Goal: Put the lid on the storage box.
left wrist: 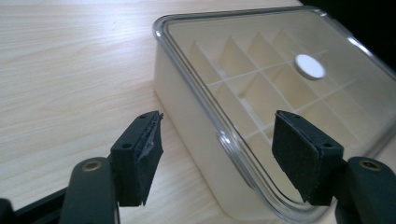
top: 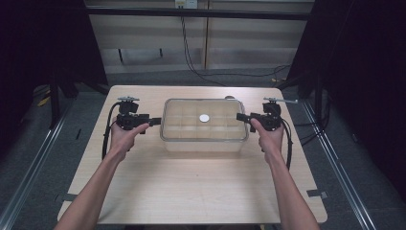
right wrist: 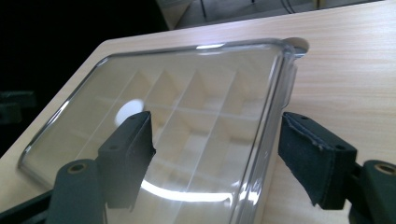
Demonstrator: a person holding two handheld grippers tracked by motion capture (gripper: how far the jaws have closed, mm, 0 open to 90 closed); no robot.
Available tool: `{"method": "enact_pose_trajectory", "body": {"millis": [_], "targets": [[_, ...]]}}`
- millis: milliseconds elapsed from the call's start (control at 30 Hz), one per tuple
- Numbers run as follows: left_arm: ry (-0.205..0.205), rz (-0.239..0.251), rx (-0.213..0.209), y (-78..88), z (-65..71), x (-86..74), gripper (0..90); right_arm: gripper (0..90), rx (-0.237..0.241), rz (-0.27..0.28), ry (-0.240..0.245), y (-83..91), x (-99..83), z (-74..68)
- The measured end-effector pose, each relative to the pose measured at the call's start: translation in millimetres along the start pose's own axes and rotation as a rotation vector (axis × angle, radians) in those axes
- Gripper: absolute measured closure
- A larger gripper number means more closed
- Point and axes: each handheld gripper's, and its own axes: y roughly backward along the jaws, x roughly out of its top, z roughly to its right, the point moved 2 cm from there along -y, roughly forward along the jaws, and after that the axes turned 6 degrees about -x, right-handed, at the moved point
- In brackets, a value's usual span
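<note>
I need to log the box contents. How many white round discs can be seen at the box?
1. The white disc sits near the middle of the clear lid of the box; compartments below look empty, though glare may hide something.

Both forearms reach forward from the bottom edge, left gripper (top: 154, 121) and right gripper (top: 242, 117) held level at matching height, tips pointing inward toward each other, jaws on both spread wide, nothing pinched.
</note>
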Motion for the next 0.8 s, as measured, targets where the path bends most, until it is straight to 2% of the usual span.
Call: {"method": "enact_pose_trajectory", "body": {"millis": [133,167,300,467,533,600,800], "targets": [[-0.014,-0.021,-0.021,13.4,7.1,-5.5,32.0,27.5,0.002,0.020,0.044,19.9,-13.9,-2.3],[-0.034,-0.022,-0.002,18.4,8.7,-6.4,32.1,27.6,-0.018,0.014,0.063,23.9,-17.7,-1.7],[-0.055,0.006,0.005,37.2,12.3,-15.1,31.8,27.8,0.008,0.015,0.058,40.1,-33.7,2.5],[-0.068,0.020,0.007,57.3,17.9,-37.8,30.6,28.4,0.037,0.032,0.068,59.3,-51.7,0.4],[-0.082,0.019,0.024,63.6,20.7,-46.8,29.5,28.4,0.039,0.031,0.082,65.7,-60.1,-2.5],[-0.086,0.020,0.023,69.0,21.4,-53.3,29.3,28.4,0.045,0.022,0.090,70.6,-67.0,-6.4],[-0.079,0.031,0.046,84.1,23.8,-73.3,29.1,28.4,0.059,0.033,0.114,86.3,-84.4,-17.8]]}}
